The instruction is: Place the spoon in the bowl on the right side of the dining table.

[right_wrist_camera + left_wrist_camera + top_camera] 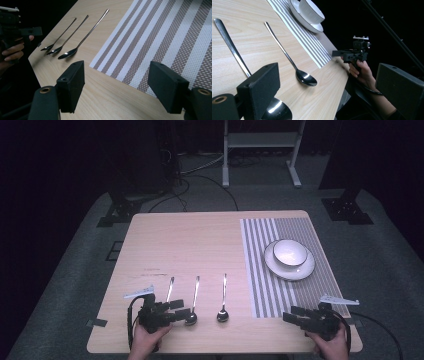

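Three metal spoons lie side by side near the table's front edge, bowls toward me: the left spoon (pixel 170 288), the middle spoon (pixel 194 296) and the right spoon (pixel 223 296). My left gripper (pixel 179 311) is open at the bowl ends of the left and middle spoons and covers the left one's bowl. In the left gripper view, the middle spoon (pixel 230 47) runs under one jaw and the right spoon (pixel 288 60) lies between the jaws, which hold nothing. My right gripper (pixel 289 315) stands open over the striped placemat's (pixel 280 270) front corner, with nothing in it (pixel 120 87).
A white bowl (pixel 290 252) sits on a white plate (pixel 300 270) on the placemat at the right. The three spoons (pixel 82 37) and the left gripper (pixel 17 28) show far off in the right gripper view. A white rack (pixel 260 140) stands beyond the table.
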`<state>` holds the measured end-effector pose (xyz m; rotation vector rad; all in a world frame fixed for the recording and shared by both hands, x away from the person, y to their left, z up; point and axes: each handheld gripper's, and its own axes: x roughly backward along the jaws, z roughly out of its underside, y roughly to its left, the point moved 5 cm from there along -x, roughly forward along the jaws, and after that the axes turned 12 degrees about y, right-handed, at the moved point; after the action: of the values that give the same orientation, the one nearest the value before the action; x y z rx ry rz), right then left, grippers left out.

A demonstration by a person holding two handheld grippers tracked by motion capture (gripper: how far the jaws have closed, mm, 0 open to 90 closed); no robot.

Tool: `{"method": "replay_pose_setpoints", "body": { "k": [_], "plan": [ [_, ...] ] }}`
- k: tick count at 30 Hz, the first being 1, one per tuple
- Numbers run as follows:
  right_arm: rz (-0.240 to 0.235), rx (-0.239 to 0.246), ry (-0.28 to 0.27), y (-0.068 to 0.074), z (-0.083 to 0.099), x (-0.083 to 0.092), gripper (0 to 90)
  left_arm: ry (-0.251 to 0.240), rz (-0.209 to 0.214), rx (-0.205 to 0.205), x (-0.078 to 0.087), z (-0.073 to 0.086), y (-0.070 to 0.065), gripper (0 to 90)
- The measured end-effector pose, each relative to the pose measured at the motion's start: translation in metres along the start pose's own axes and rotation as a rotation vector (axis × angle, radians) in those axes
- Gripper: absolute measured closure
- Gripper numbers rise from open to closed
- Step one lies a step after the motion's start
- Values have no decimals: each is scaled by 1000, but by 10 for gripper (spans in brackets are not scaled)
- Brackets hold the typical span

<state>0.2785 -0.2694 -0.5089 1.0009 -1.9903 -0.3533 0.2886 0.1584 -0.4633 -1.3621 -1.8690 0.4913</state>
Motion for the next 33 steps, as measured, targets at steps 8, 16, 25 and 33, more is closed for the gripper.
{"method": "replay_pose_setpoints", "body": {
  "k": [8,16,25,33],
  "plan": [
    [2,12,16,2,-6,0,287,15,3,-3,-6,0,-1,45],
    [-3,13,32,3,-10,-1,286,37,18,-10,-14,1,-4,45],
    [-24,7,47,5,-19,-13,286,69,35,-10,-28,2,-8,45],
    [-43,29,73,12,-29,-26,286,88,52,-18,-37,1,-14,45]
  ]
}}
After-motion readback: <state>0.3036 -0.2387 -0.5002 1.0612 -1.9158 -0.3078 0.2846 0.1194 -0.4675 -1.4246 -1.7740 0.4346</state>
